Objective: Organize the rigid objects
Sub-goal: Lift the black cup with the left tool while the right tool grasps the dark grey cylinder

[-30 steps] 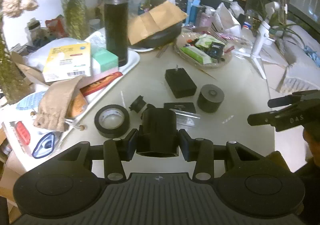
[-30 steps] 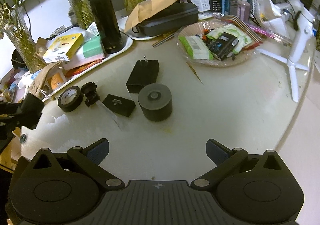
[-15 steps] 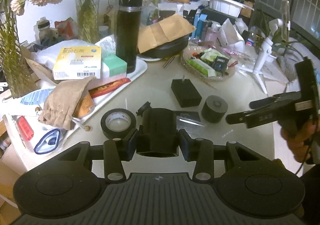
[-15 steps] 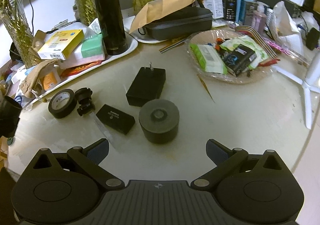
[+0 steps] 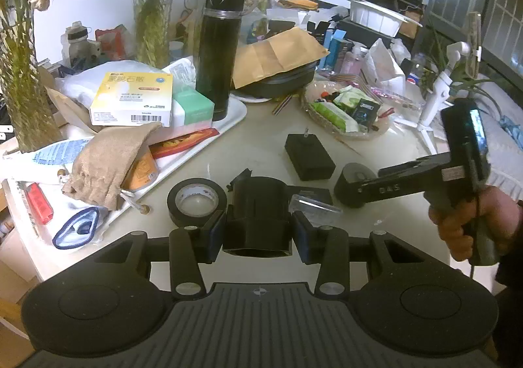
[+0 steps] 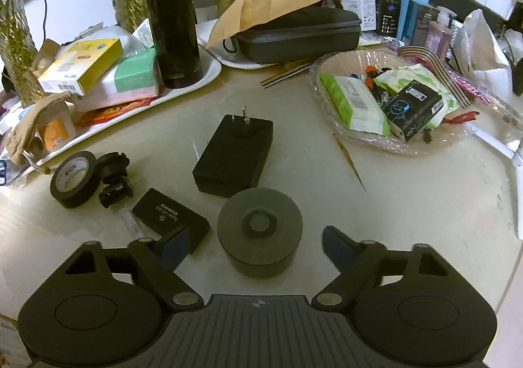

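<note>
My left gripper (image 5: 258, 225) is shut on a black cup-shaped holder (image 5: 258, 207), held above the table's near edge. My right gripper (image 6: 256, 243) is open, its fingers on either side of a dark grey cylinder (image 6: 260, 230) on the table; the cylinder also shows in the left wrist view (image 5: 348, 183) behind the right gripper's body (image 5: 425, 171). A black power adapter (image 6: 233, 155), a flat black box (image 6: 168, 216), a small black clamp (image 6: 112, 178) and a black tape roll (image 6: 76, 178) lie on the table.
A white tray (image 6: 209, 73) at the left holds a black flask (image 6: 173, 14), boxes and a cloth bag. A clear dish (image 6: 389, 99) of packets sits at the right, a black case (image 6: 294, 34) under a brown envelope behind. Glass vases stand at the back.
My right gripper has moved forward and down to the grey cylinder, which now lies between its open fingers. My left gripper has risen a little with the holder still in it.
</note>
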Motion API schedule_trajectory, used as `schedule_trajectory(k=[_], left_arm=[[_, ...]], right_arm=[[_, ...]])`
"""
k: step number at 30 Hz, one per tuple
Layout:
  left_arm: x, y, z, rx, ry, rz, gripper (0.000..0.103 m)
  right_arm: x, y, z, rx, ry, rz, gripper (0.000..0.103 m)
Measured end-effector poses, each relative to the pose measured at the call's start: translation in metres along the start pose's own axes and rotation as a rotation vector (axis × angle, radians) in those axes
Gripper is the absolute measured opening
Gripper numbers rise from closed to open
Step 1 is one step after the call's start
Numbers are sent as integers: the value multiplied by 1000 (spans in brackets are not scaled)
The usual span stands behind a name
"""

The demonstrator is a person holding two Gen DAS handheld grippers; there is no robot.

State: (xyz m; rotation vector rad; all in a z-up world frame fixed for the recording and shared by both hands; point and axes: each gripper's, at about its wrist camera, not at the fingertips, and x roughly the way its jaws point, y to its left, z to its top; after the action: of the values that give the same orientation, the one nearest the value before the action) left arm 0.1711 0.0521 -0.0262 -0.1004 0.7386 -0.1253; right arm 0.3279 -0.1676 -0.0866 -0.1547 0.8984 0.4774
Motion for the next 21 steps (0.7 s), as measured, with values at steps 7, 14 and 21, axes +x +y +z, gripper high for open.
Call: schedule_trajectory(k=[7,14,21], left_arm=[[0,-1,-1,11,-5,-4,43],[0,-1,-2,10,3,-7,43],[-1,-3,-1,13,7,-12,43]], right_arm=[[16,4,2,-29,36,-24,61],[13,3,1,-13,35,-37,61],[-6,-2,-1,3,29,-35,61]])
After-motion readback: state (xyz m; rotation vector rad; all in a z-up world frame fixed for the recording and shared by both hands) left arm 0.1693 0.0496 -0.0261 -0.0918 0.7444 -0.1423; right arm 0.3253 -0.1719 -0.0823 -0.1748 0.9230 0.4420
